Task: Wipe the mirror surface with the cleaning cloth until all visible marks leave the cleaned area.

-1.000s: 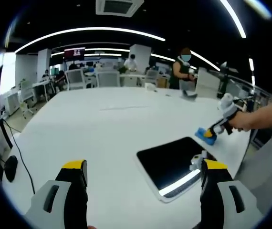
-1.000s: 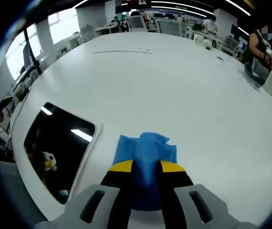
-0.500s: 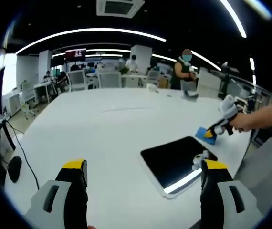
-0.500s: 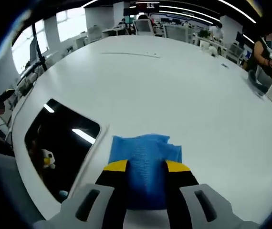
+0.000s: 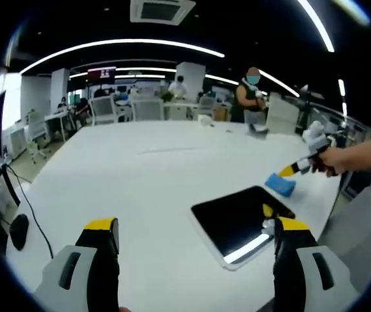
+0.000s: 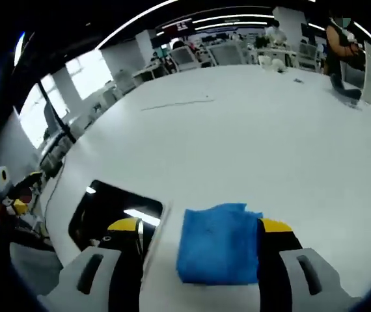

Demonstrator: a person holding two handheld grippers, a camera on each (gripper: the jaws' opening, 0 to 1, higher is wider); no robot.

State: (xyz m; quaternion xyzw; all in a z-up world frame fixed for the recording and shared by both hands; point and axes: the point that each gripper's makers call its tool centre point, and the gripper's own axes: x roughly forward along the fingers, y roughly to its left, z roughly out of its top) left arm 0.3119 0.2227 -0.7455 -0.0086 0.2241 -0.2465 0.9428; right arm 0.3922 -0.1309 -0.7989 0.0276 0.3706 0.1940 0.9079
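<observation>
In the left gripper view, the left gripper (image 5: pixel 192 237) has its two yellow-tipped jaws spread wide with nothing between them, hovering over the white surface (image 5: pixel 140 175). Ahead of the jaws and toward the right one lies the mirror (image 5: pixel 241 218), a dark rounded rectangle flat on the surface, its near corner partly covered by the right jaw's tip. A bright strip of ceiling light is reflected along its near edge. Beyond the mirror's far corner, just beside it, the blue cleaning cloth (image 5: pixel 281 184) rests on the surface. The right gripper (image 5: pixel 297 168), held by a hand (image 5: pixel 335 160), is just above and beyond the cloth; its jaws look parted, with the cloth free of them.

In the right gripper view, the right gripper (image 6: pixel 200 226) has its jaws apart. The cleaning cloth (image 6: pixel 218 245) lies folded on the surface (image 6: pixel 237 143) between them, closer to the right jaw, and neither jaw pinches it. The mirror (image 6: pixel 110 211) sits just beyond the left jaw, which covers part of it; a narrow band of surface separates it from the cloth. Office chairs and desks stand far ahead.
</observation>
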